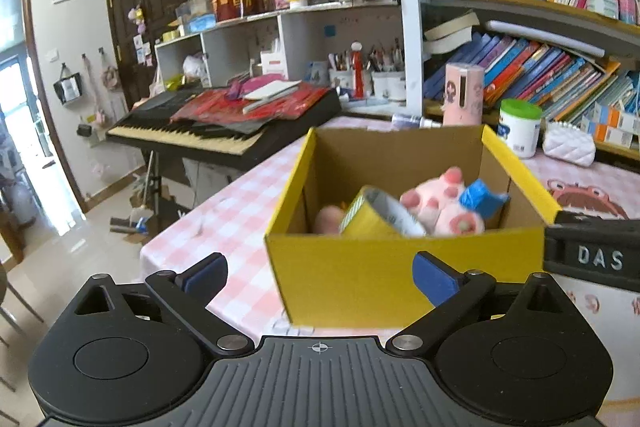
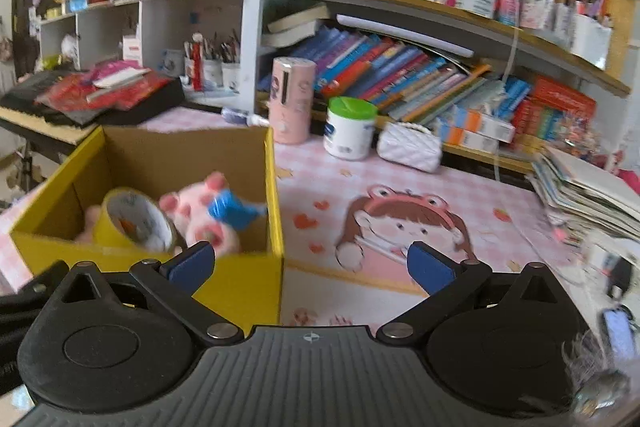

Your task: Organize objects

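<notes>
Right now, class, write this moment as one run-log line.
left gripper: open, empty | right gripper: open, empty | yellow box: holds tape roll, pink plush | table: box on it

An open yellow cardboard box (image 1: pixel 352 267) stood on the pink checked tabletop (image 1: pixel 224 219). Inside it lay a tilted roll of yellow tape (image 1: pixel 376 217), a pink plush pig (image 1: pixel 436 203) and a small blue toy (image 1: pixel 482 199) resting against the pig.
</notes>
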The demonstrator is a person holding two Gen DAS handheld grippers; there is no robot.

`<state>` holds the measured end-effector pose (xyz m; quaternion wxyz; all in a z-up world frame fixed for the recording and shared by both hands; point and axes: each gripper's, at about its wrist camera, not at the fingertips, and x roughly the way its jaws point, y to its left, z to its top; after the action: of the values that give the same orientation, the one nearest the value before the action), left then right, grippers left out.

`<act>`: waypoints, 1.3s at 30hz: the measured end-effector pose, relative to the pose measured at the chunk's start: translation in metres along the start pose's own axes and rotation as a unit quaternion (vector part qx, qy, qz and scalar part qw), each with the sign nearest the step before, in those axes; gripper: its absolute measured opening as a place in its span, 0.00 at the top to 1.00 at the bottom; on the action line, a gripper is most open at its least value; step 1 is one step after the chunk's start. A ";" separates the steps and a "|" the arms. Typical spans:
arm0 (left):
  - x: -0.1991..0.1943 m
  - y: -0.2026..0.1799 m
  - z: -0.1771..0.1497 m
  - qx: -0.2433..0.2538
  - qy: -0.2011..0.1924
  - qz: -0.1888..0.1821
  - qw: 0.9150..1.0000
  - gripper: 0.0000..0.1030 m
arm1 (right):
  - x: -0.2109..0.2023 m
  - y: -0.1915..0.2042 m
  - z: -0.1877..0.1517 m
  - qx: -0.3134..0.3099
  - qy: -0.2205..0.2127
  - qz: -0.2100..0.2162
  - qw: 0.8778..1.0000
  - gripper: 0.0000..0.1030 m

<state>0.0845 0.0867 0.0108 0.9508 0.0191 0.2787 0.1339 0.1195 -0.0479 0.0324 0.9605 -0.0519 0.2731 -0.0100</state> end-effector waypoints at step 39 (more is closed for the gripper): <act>-0.053 -0.038 -0.049 0.093 0.018 -0.086 0.992 0.02 | -0.085 -0.041 -0.089 0.075 0.070 -0.149 0.983 0.00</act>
<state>0.0245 0.0338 -0.0065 0.9478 0.0813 0.3073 0.0258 0.0012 -0.0926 0.0062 0.9280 -0.0192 0.3272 -0.1773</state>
